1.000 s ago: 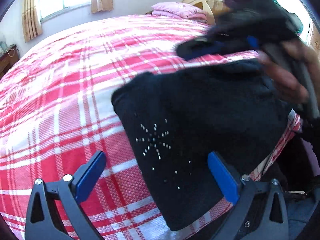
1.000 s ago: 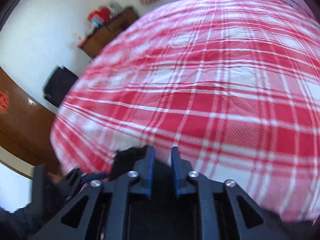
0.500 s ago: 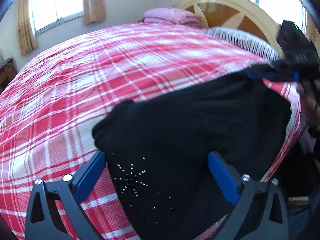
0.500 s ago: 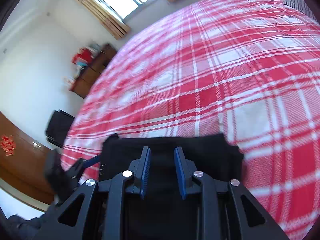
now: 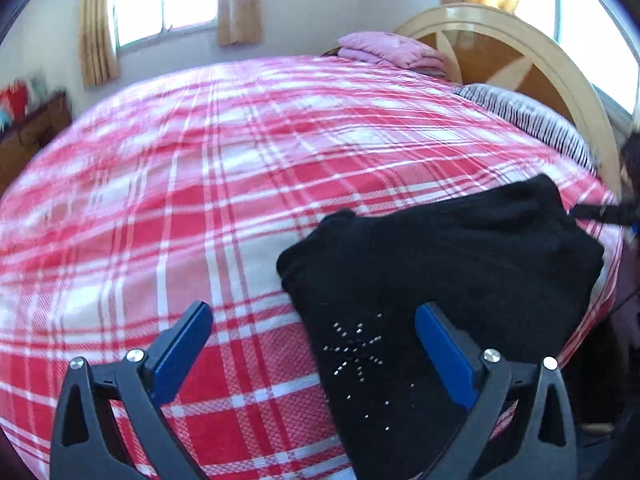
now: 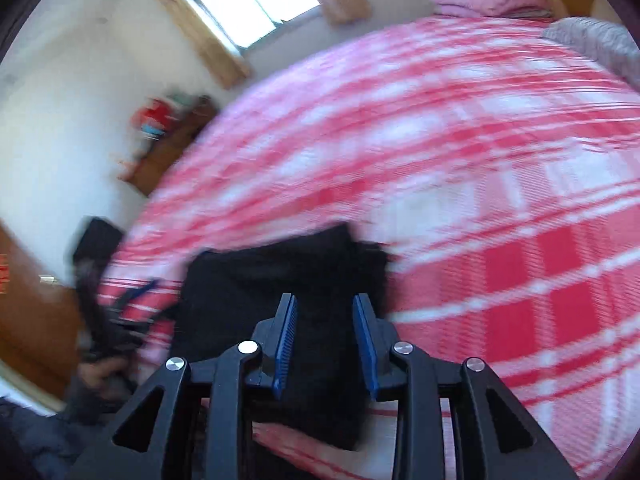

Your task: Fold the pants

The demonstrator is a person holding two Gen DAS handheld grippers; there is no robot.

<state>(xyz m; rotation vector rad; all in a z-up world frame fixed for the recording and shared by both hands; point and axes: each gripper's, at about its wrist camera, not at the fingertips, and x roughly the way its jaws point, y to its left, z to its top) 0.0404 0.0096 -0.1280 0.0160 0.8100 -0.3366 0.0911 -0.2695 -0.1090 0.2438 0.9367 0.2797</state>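
Note:
The black pants lie folded into a compact rectangle near the bed's front right corner, with a studded star pattern on the near part. My left gripper is open wide and empty, just above the pants' near left edge. In the right wrist view the folded pants lie under my right gripper, whose jaws stand partly apart with nothing between them. The right gripper's tip shows at the pants' far right edge.
A red and white plaid bedspread covers the bed. Folded pink bedding and a striped pillow lie by the wooden headboard. A low cabinet stands by the wall, and a black chair stands beside the bed.
The right gripper laid the pants' flap down, opened its jaws and pulled back. The left gripper shifted left; the pants now lie flat and folded.

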